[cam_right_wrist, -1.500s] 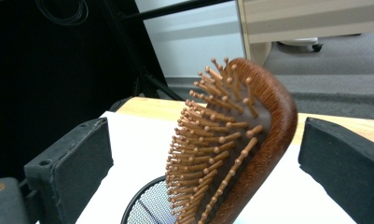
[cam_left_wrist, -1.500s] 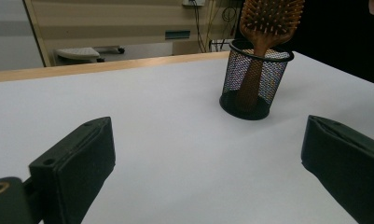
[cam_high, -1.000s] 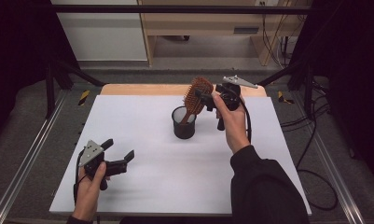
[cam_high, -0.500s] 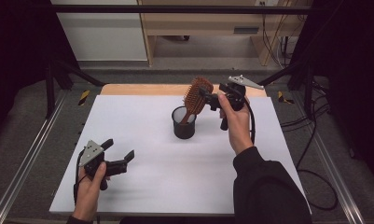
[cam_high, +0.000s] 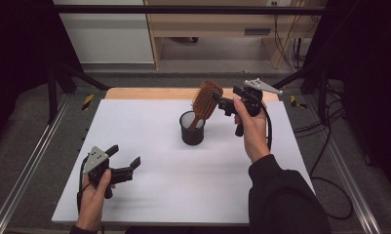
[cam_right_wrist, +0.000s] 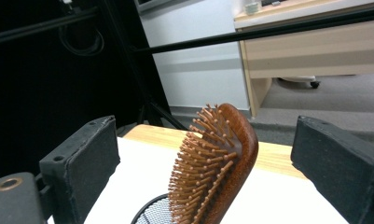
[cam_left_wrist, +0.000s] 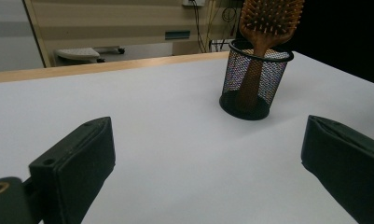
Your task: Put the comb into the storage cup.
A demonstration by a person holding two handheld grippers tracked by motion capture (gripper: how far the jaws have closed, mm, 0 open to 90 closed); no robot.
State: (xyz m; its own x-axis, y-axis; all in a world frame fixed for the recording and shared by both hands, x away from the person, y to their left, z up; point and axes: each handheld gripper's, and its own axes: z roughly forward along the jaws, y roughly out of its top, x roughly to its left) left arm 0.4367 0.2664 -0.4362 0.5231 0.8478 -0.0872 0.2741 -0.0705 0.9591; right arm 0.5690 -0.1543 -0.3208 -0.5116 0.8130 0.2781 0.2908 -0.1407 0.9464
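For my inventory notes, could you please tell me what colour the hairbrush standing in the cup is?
Reddish-brown wood, bristles included: the hairbrush shows best in the right gripper view.

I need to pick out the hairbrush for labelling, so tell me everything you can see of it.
The hairbrush is a reddish-brown paddle brush that looks wooden, with rows of matching round-tipped pins on an oval head. It stands handle down in the black mesh cup, leaning so the head tilts up toward the right gripper. Its handle shows through the mesh. The right gripper's jaws stand open on either side of the head, apparently not touching it.
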